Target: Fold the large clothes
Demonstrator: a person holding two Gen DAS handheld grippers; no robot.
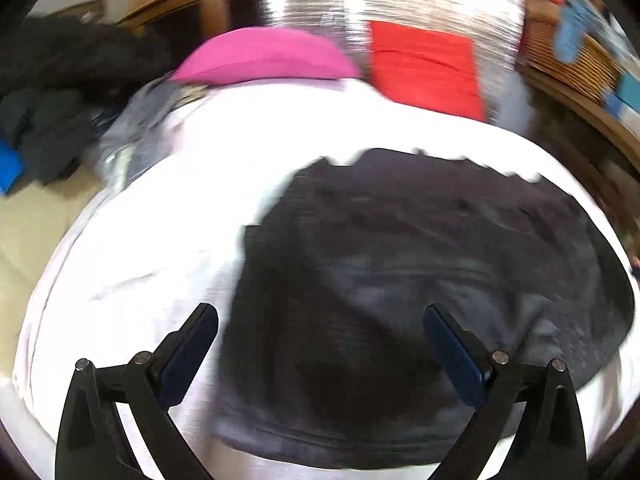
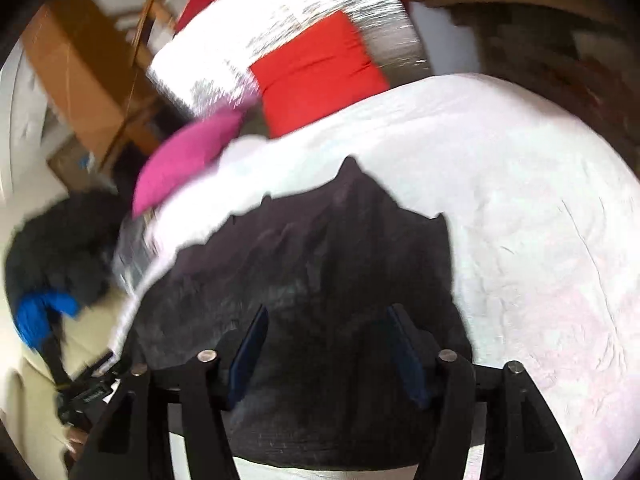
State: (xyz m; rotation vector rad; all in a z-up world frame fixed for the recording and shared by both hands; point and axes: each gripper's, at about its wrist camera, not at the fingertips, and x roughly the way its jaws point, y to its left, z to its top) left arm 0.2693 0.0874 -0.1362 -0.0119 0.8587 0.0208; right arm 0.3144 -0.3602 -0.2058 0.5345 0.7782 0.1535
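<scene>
A large dark grey garment [image 1: 400, 280] lies spread on a white-covered surface [image 1: 160, 240]. My left gripper [image 1: 320, 316] is open wide above the garment's near left part, its left finger over the white cover, and holds nothing. In the right wrist view the same garment [image 2: 320, 260] lies below my right gripper [image 2: 326, 316], which is open with both fingers over the dark cloth and nothing between them. Both views are motion-blurred.
A pink cushion [image 1: 264, 56] and a red cushion [image 1: 428, 64] lie at the far edge of the white cover. A pile of dark clothes [image 1: 52, 100] sits at the left. A wicker basket [image 1: 572, 60] stands at the right. A blue item [image 2: 36, 316] lies at the left.
</scene>
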